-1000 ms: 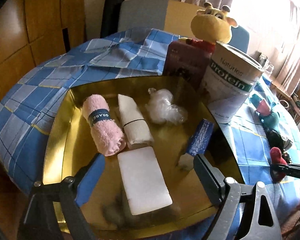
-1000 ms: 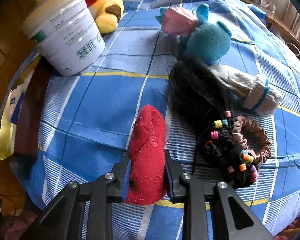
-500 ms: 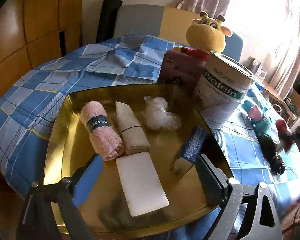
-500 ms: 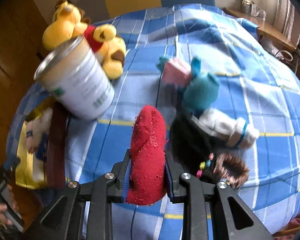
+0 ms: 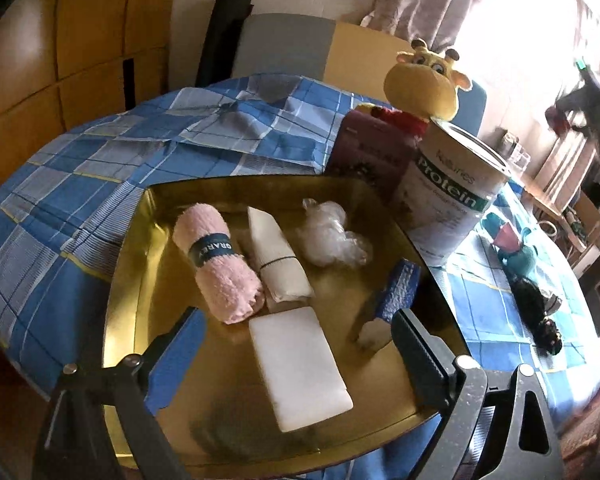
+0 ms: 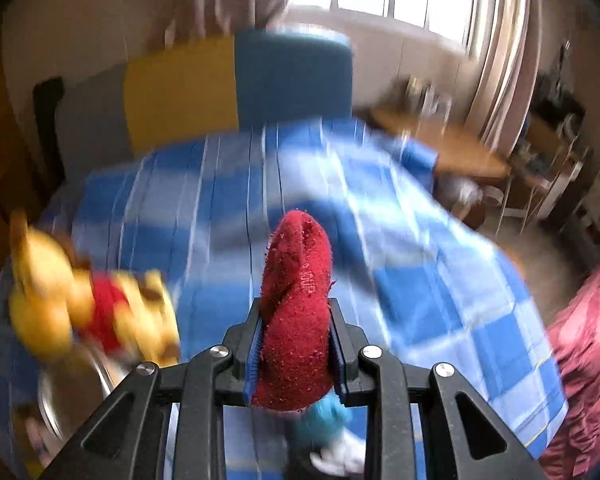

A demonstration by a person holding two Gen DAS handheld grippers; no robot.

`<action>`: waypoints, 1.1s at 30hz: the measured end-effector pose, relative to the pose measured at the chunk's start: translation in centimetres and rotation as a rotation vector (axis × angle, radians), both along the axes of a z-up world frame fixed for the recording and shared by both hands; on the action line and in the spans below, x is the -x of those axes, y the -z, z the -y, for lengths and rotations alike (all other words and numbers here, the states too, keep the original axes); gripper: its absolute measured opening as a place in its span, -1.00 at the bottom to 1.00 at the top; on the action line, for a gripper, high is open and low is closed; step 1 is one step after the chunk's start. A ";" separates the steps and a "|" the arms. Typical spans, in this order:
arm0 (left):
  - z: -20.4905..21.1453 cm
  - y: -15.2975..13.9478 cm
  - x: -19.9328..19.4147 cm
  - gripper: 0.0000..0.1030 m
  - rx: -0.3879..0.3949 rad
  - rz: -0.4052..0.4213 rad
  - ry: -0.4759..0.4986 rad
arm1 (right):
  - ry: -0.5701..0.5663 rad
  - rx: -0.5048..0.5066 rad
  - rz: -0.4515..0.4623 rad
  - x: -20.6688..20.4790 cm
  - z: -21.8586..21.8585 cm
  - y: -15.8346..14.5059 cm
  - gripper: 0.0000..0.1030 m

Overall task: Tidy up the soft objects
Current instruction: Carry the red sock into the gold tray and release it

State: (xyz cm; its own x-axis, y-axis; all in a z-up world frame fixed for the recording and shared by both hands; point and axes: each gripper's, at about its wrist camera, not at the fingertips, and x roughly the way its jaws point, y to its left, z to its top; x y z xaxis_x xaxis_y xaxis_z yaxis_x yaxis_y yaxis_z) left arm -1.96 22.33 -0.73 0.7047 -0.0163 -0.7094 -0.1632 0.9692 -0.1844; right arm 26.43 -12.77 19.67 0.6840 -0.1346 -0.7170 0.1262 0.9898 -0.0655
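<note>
The right claw (image 6: 296,354) is gripping a red sock (image 6: 296,308) between its two fingers, holding it up in the air above the blue checked worktop (image 6: 440,280), with a yellow plush toy (image 6: 80,300) blurred off to its left. The left claw (image 5: 296,356) is hanging with its fingers spread wide and nothing between them over a gold tray (image 5: 380,364), where a rolled pink towel (image 5: 220,264), a white roll (image 5: 278,256), a white pad (image 5: 300,368) and a crumpled clear bag (image 5: 330,232) are lying, and a protein tin (image 5: 456,200) is standing just beside the tray.
</note>
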 end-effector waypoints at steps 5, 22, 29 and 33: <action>-0.7 -0.1 -0.2 0.83 -0.011 -0.004 -0.017 | -0.120 0.022 0.155 -3.2 -8.9 -5.9 -0.47; -4.6 -0.2 1.2 0.94 -0.045 -0.029 -0.185 | -1.020 -0.031 -0.198 14.8 -31.3 9.2 -0.47; -4.6 -0.6 2.0 0.95 -0.056 -0.024 -0.199 | -1.005 -0.077 -0.373 19.7 -27.1 17.4 -0.47; -4.1 -0.8 2.3 0.95 -0.063 -0.021 -0.189 | -0.988 -0.076 -0.422 21.0 -25.7 19.8 -0.47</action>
